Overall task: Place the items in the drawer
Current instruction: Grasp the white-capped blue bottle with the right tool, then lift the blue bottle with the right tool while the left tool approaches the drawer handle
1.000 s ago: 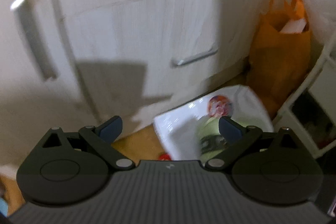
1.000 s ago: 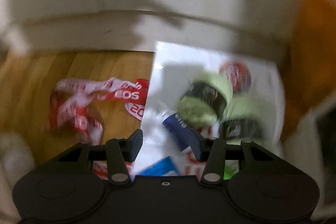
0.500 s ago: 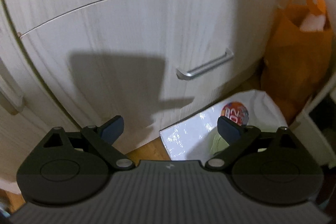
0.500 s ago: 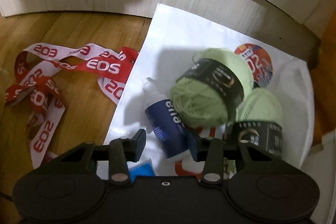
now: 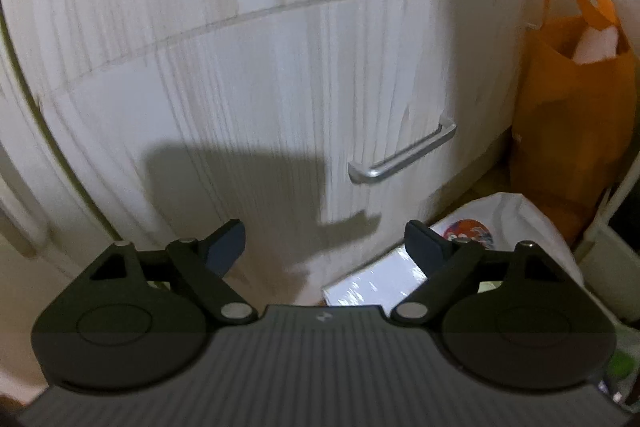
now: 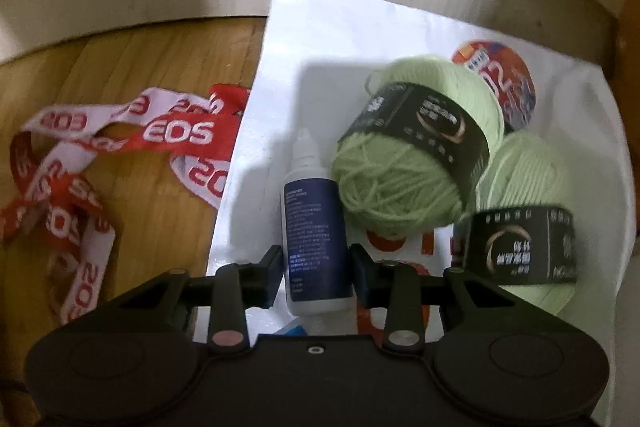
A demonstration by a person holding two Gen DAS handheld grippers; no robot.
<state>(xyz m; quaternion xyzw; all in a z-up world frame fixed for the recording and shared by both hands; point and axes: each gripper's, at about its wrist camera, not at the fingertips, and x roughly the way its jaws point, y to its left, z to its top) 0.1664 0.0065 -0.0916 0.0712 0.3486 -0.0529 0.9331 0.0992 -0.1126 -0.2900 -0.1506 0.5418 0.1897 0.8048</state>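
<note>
In the right wrist view a white dropper bottle [image 6: 314, 227] with a dark blue label lies on a white plastic bag [image 6: 336, 39] on the floor. My right gripper [image 6: 316, 267] has its fingers on both sides of the bottle's lower body, closed on it. Two balls of light green yarn [image 6: 404, 167] [image 6: 528, 187] with black bands lie right of the bottle. In the left wrist view my left gripper [image 5: 324, 243] is open and empty, facing a closed white drawer [image 5: 280, 99] with a metal handle [image 5: 402, 157].
A red and white lanyard [image 6: 100, 155] lies on the wooden floor left of the bag. An orange bag [image 5: 576, 95] stands right of the drawer. The white bag also shows in the left wrist view [image 5: 516, 223]. A white shelf unit [image 5: 612, 235] is at the far right.
My right gripper has moved down over the bottle and its fingers have narrowed onto it. My left gripper has swung up and right, closer to the drawer front and handle.
</note>
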